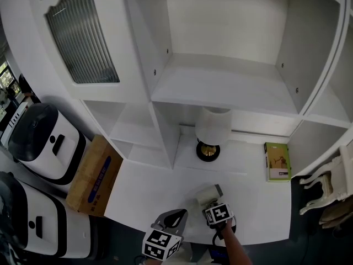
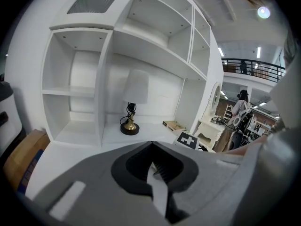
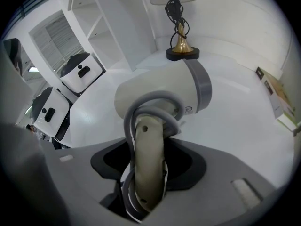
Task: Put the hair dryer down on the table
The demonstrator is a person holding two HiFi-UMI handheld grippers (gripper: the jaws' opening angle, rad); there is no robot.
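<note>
**Gripping the hair dryer [image 3: 162, 93] low over the table [image 1: 143, 184]**

Facing a white shelf unit [image 1: 226, 87], with a table lamp [image 1: 212, 130] standing under its middle shelf. Clamping the dryer's cord-wrapped handle in the right gripper [image 3: 146, 175], barrel near the table's front edge; cannot tell whether touching. Holding the left gripper [image 2: 154, 172] beside it, jaws together on nothing.

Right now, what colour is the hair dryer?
The hair dryer is cream white, with a grey band and grey cord; the right gripper view shows it best.
</note>
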